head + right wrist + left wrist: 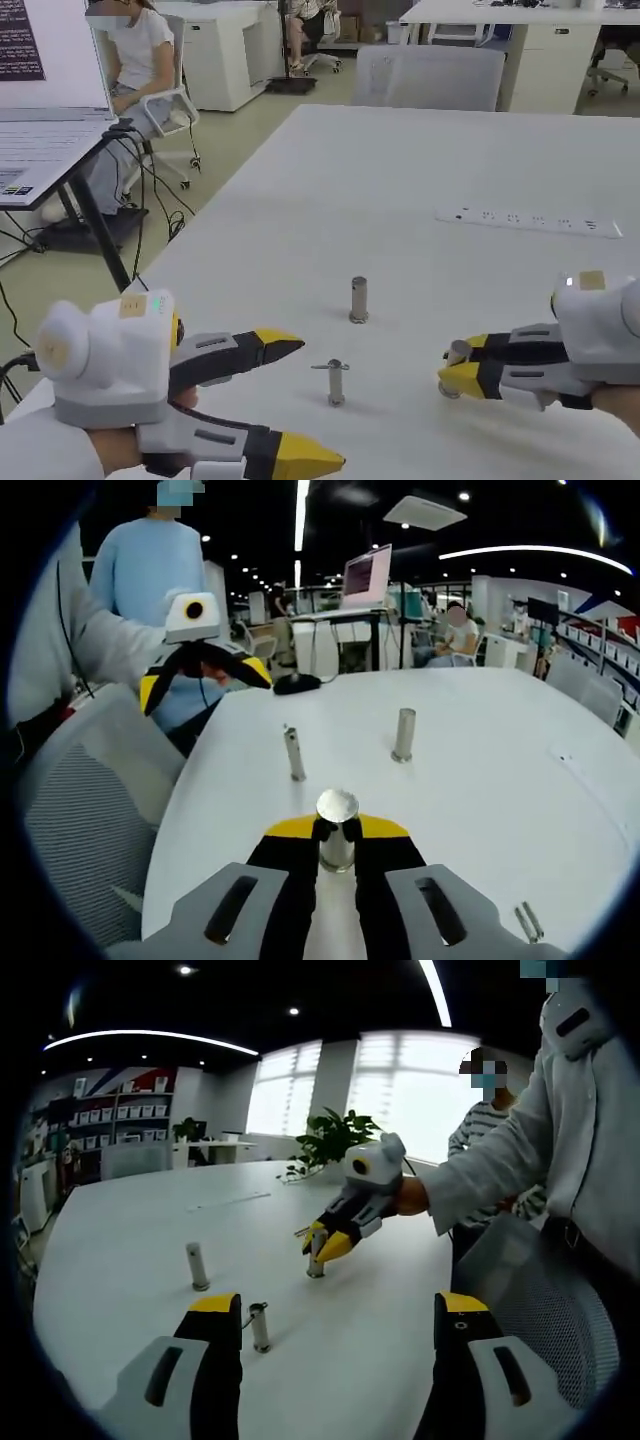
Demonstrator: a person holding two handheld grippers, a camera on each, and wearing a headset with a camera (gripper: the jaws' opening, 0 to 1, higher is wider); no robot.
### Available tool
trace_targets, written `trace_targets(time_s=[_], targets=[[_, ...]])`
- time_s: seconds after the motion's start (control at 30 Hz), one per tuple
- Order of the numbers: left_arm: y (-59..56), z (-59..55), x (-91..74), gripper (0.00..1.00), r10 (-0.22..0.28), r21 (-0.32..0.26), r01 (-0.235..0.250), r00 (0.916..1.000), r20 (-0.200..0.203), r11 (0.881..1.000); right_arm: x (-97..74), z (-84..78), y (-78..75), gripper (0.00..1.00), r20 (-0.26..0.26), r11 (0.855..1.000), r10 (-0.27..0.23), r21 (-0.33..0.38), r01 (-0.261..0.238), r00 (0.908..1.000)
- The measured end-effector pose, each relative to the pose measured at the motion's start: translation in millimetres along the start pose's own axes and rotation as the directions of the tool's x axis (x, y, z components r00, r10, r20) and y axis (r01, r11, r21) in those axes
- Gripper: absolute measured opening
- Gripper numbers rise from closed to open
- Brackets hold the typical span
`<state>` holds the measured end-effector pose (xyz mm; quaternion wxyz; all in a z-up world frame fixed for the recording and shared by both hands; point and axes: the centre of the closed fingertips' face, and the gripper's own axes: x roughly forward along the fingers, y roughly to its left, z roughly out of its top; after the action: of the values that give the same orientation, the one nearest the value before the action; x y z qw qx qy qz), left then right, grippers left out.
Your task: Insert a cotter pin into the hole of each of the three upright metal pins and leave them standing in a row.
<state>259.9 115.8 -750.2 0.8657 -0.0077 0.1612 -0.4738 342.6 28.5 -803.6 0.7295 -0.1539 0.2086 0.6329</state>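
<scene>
The right claw (455, 366) was clamped on a metal pin (337, 830) standing at 3 o'clock from the cottered pin (336, 383); the left claw (318, 405) gaped wide, empty. Any twist of that grip could tip the pin on the tabletop (420, 200) and break the row

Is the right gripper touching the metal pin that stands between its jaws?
Touching. In the right gripper view, the right gripper has both jaws pressed against the metal pin, with no gap.

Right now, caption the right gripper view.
Right tongs clamp a metal pin; two more pins stand on the table.
</scene>
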Motion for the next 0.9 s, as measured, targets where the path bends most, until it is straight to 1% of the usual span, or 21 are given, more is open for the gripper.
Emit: trace_targets(time_s=[0.13,0.17,0.3,0.63,0.9], targets=[[-1.9,0.4,2.0,0.78,-0.009,0.002,0.009,1.0000,-0.002,1.000,-4.5,-6.0,10.3,0.13,-0.005,0.999,0.033,-0.008,-0.033,0.9994],[-3.3,0.7,3.2,0.78,-0.012,0.004,0.012,0.9999,-0.003,1.000,-6.1,-8.7,14.2,0.13,-0.010,0.999,0.050,-0.016,-0.050,0.9987],[-4.6,0.4,5.6,0.78,-0.021,0.006,0.021,0.9998,-0.006,1.000,-9.0,-18.4,17.8,0.13,-0.022,0.998,0.066,-0.018,-0.066,0.9976],[-12.8,-0.1,15.9,0.78,-0.048,0.008,0.048,0.9987,-0.015,0.999,-12.4,-28.7,27.2,0.13,-0.026,0.998,0.058,-0.011,-0.058,0.9980],[-16.6,2.3,20.6,0.78,-0.062,0.016,0.062,0.9979,-0.018,0.998,-14.5,-37.7,34.6,0.13,-0.028,0.999,0.036,-0.011,-0.036,0.9990]])
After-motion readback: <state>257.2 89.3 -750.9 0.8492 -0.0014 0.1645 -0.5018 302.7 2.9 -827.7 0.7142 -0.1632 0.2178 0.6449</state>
